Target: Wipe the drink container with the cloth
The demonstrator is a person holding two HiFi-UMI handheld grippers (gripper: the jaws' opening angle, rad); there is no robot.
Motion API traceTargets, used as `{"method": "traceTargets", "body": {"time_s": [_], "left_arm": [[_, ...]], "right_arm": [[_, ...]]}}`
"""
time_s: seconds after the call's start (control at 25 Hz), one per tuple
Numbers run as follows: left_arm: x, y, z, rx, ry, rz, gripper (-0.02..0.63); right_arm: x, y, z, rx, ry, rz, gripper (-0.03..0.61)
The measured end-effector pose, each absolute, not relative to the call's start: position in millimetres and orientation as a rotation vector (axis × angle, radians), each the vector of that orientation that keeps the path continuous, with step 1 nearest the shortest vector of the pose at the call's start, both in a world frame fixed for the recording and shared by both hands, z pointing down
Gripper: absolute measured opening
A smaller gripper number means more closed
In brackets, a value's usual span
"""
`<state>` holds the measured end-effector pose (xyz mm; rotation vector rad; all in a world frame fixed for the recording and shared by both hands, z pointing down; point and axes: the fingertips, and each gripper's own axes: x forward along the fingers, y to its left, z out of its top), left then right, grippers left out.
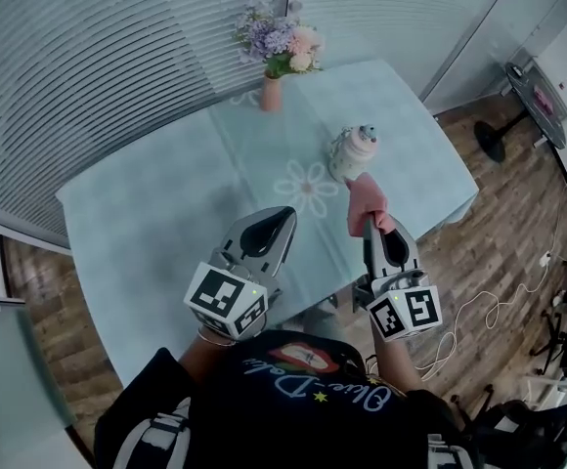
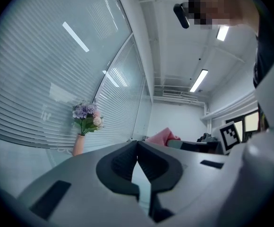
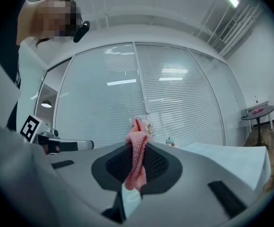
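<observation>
A white drink container [image 1: 352,152] with a blue-topped lid stands upright right of the table's middle; its lid [image 3: 170,141] peeks over the jaws in the right gripper view. My right gripper [image 1: 373,225] is shut on a pink cloth [image 1: 367,204], held above the table just in front of the container. The cloth [image 3: 137,160] runs up between the two jaws. My left gripper [image 1: 285,219] hovers to the left of it, shut with nothing in it; in its own view the fingertips [image 2: 137,148] meet, and the pink cloth [image 2: 161,136] shows beyond.
A pale blue tablecloth [image 1: 166,223] with a flower print covers the table. A pink vase of flowers [image 1: 274,62] stands at the far edge by the blinds. A small round side table [image 1: 538,91] and cables on the wooden floor lie to the right.
</observation>
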<state>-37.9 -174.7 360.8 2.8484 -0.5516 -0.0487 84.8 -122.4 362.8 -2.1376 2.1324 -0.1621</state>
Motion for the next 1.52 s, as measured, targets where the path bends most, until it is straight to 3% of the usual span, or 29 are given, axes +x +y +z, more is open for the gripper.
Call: {"method": "traceTargets", "body": {"time_s": [0.76,1.52], "left_arm": [[-51,-221,353,2.754,-0.977,-0.066,0.005],[-72,-237,364,2.695,-1.092,-0.021,0.005]], "right_arm": [[140,-237,404,-2.072,2.116,-0.277,0.025],[144,-259,464,-2.142,2.139,-0.447,0.025]]}}
